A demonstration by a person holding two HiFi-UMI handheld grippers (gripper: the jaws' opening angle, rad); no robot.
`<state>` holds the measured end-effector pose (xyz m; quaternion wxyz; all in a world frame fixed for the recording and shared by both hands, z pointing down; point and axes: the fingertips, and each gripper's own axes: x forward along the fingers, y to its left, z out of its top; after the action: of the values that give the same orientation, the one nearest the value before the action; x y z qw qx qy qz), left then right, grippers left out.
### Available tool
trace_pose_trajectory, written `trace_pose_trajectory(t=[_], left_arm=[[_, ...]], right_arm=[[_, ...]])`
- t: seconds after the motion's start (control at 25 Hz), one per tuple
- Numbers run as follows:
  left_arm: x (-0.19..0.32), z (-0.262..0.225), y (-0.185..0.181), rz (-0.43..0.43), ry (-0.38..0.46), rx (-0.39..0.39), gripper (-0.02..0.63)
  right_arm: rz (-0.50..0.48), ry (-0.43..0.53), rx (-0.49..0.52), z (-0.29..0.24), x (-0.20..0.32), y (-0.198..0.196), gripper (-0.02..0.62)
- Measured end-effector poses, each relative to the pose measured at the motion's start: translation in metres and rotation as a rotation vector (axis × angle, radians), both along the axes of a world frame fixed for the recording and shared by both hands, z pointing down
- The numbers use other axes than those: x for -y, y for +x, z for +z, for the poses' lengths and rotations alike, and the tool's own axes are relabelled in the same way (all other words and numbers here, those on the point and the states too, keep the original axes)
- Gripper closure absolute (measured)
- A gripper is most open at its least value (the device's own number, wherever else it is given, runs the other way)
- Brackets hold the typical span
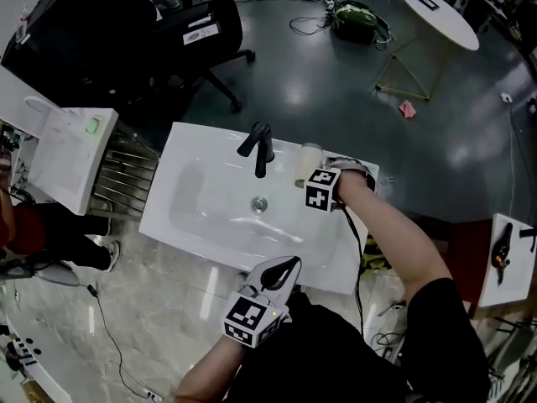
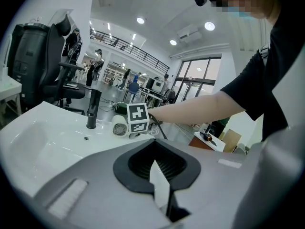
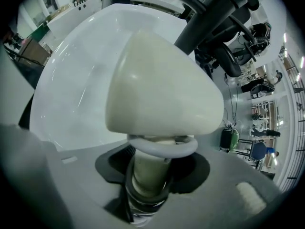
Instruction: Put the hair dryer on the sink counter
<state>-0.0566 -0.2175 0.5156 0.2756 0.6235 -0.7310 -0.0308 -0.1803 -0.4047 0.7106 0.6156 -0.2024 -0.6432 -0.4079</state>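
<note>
Right gripper (image 3: 150, 178) clamped on hair dryer (image 3: 162, 87) handle, jaws held apart by the handle and pads tight on it; cream barrel fills the right gripper view, grey cord loop round handle top. Gripper points steeply down. Head view: dryer sits at 3 o'clock of the black faucet (image 1: 260, 147), over back ledge of white sink counter (image 1: 193, 200), right-hand end; touching the ledge or just above it, can't tell. Marker cube just at 5 o'clock of the barrel. Left gripper (image 2: 159, 168) jaws together, nothing held, at front edge of counter, 6 o'clock of the drain (image 1: 260, 203), well apart from dryer. Black office chair (image 1: 197, 28) at 11 o'clock of sink
</note>
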Motion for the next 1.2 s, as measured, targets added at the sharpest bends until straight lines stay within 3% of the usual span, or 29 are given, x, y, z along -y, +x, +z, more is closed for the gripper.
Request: trace_pose_trajectory(t=[0.36,1.0,1.2], left_arm=[[0.002,0.003,0.003,-0.01,-0.004,-0.016,0.603],[-0.001,0.008,0.005,-0.009,-0.018,-0.029,0.603],[-0.003,0.009,0.006,-0.01,-0.022,-0.029,0.603]], right_arm=[[0.004,-0.017,-0.072,0.003,0.001,-0.002,0.391],[0.048,-0.099,-0.09,0.003,0.003,-0.002,0.368],[0.068,-0.121,-0.137,0.005,0.002,0.005,0.324]])
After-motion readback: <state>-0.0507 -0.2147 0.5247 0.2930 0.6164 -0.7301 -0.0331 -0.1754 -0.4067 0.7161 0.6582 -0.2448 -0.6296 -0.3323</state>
